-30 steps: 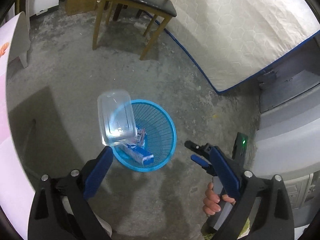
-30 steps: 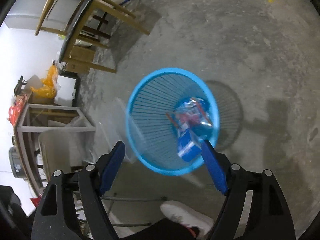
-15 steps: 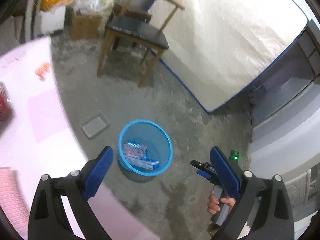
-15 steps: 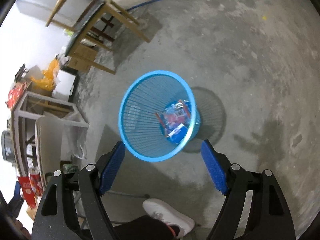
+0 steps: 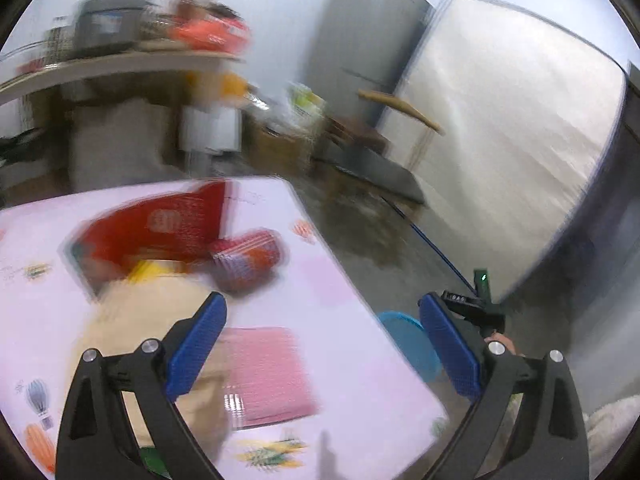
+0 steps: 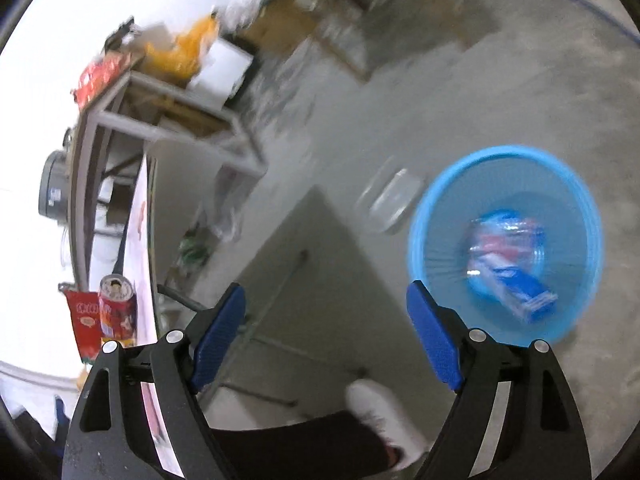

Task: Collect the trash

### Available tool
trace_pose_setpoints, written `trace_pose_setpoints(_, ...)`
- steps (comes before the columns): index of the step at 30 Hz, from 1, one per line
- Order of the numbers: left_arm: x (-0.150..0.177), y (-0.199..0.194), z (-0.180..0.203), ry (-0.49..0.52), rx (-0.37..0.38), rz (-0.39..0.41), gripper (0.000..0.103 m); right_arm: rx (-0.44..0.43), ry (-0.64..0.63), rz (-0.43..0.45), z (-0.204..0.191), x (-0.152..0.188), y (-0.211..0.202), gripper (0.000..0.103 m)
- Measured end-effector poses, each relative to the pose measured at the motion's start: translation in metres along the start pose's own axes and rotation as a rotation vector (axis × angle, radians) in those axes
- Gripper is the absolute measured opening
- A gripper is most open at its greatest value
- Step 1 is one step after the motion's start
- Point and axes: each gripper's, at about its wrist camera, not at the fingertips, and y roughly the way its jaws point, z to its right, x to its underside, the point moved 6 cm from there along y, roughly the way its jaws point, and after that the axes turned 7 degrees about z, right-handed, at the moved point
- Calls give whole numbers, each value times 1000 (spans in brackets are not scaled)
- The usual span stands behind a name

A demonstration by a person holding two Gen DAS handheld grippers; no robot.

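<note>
My left gripper (image 5: 320, 340) is open and empty above a pink-covered table (image 5: 360, 376). On the table, blurred, lie a red packet (image 5: 156, 228), a red can (image 5: 248, 256), a pink cloth (image 5: 264, 372) and a tan bag (image 5: 152, 320). My right gripper (image 6: 324, 340) is open and empty above the floor. The blue mesh basket (image 6: 508, 160) stands on the floor with blue and red wrappers (image 6: 508, 256) inside; its rim also shows in the left wrist view (image 5: 404, 332). A clear plastic container (image 6: 394, 200) lies on the floor beside the basket.
A wooden chair (image 5: 384, 152) and a mattress (image 5: 508, 136) stand against the far wall. A cluttered shelf (image 5: 120, 64) is at the back left. The table edge with the red can (image 6: 116, 308) shows at the right wrist view's left. My white shoe (image 6: 384, 420) is below.
The clear container left my left gripper and landed on the floor beside the basket. The left gripper swung up and left over the table. The right gripper shifted left.
</note>
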Motion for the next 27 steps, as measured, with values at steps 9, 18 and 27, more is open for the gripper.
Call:
trace_pose_setpoints(9, -27, -81, -110, -73, -291, 168, 95, 235, 92, -318, 34, -20, 223, 58)
trace_pose_setpoints(18, -27, -117, -178, -173, -478, 210, 95, 435, 229, -365, 109, -20, 342, 52)
trace_pose_setpoints(27, -12, -116, -219, -327, -526, 224, 95, 442, 362, -288, 166, -21, 380, 38)
